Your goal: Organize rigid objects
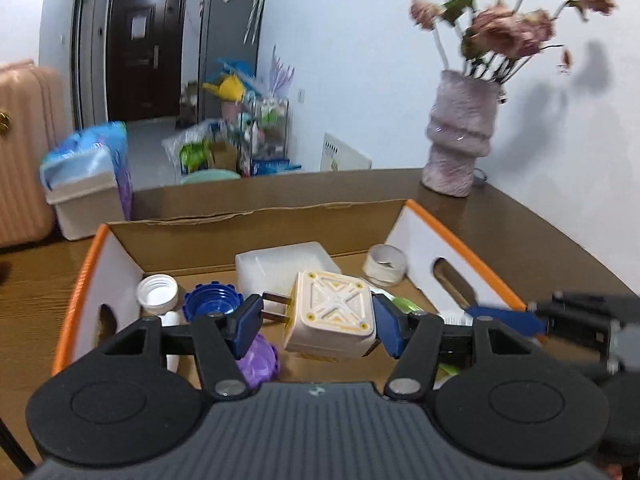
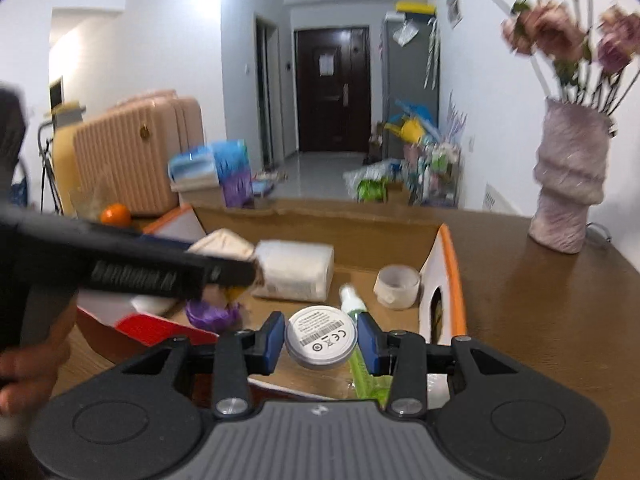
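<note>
My left gripper (image 1: 316, 322) is shut on a cream plug adapter (image 1: 330, 316), its two prongs pointing left, held above the open cardboard box (image 1: 256, 220). My right gripper (image 2: 320, 338) is shut on a white round disc (image 2: 321, 336) with printed markings, held over the box's right part. Inside the box lie a white block (image 1: 280, 264), a white cap (image 1: 157, 290), a blue cap (image 1: 212, 300), a purple cap (image 1: 258, 362), a tape roll (image 1: 385, 264) and a green-white tube (image 2: 362, 364). The left gripper crosses the right wrist view at left (image 2: 120, 264).
The box has orange-edged flaps (image 1: 74, 304) and sits on a brown wooden table (image 2: 540, 320). A pink vase (image 1: 460, 136) with dried flowers stands at the back right. An orange (image 2: 115, 215) lies at the table's left. A pink suitcase (image 2: 136, 156) and bin stand beyond.
</note>
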The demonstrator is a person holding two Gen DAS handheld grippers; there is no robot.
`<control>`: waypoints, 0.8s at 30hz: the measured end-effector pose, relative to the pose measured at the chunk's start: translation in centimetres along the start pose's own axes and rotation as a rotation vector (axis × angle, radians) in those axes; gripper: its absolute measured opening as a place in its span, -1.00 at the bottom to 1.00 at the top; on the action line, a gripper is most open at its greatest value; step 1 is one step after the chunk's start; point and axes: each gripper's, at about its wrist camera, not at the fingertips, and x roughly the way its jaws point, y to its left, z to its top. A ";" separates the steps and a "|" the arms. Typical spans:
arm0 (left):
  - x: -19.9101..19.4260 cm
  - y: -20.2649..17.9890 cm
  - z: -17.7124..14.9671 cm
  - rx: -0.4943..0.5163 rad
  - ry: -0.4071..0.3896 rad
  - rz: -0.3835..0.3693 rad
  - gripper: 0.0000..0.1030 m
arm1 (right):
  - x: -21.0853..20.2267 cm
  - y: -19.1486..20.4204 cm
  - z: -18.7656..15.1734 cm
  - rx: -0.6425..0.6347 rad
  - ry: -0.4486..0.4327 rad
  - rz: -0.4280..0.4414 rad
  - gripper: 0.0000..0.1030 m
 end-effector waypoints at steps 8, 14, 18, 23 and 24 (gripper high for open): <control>3.6 -0.1 -0.8 0.004 0.042 -0.041 0.37 | 2.7 -0.6 -0.9 0.005 0.027 0.001 -0.15; 2.2 0.1 -0.3 0.002 -0.006 -0.022 0.51 | 1.7 -0.3 -1.3 -0.012 -0.014 0.002 0.03; 0.0 0.0 0.1 0.015 -0.057 -0.003 0.58 | 1.1 -1.6 -1.2 0.067 -0.059 -0.002 0.04; -3.5 1.0 0.5 0.047 -0.073 0.068 0.62 | -0.3 -2.8 0.0 0.126 -0.088 -0.045 0.08; -4.4 1.2 0.5 0.049 -0.081 0.087 0.62 | -0.9 -2.8 0.3 0.133 -0.095 -0.042 0.14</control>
